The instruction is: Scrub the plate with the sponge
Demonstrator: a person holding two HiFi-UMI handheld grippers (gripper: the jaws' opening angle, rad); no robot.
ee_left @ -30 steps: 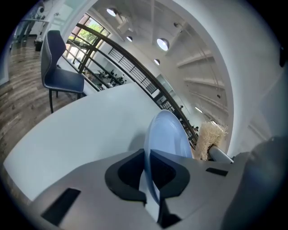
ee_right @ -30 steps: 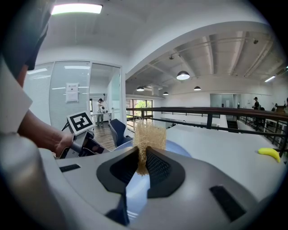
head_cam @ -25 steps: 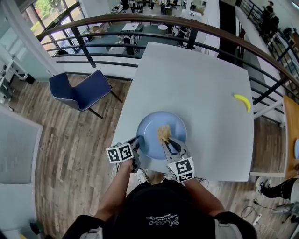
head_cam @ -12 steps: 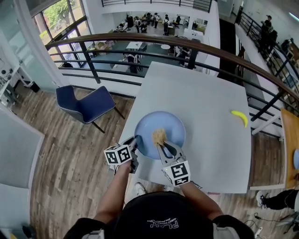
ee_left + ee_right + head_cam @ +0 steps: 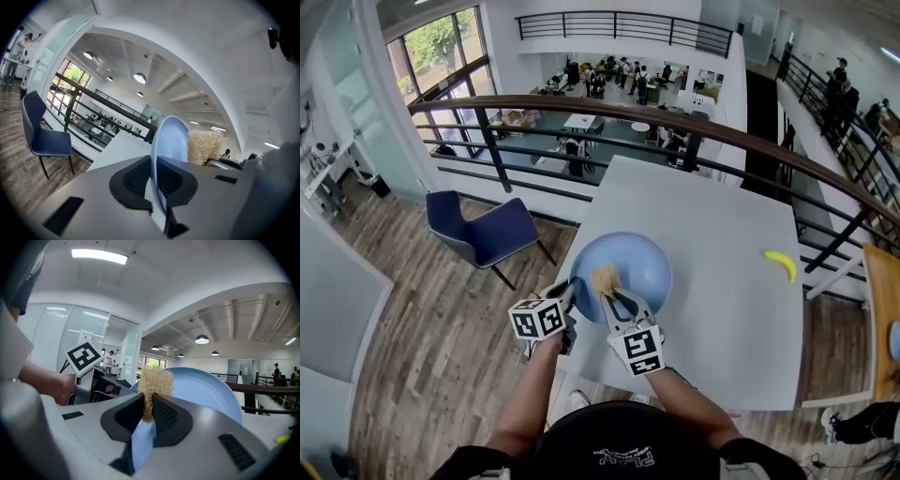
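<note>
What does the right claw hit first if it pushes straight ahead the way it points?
Most likely the plate: its blue face sits right behind the sponge gripped in the right claw. The left claw holds the plate up by its rim. I can't tell whether the sponge already touches it.

Pale blue round plate (image 5: 636,265) is held above the desk (image 5: 722,309), tilted up on edge, its near rim clamped in the left tool (image 5: 570,287). Tan fibrous sponge (image 5: 604,278), pinched in the right tool (image 5: 611,292), rests against its face
</note>
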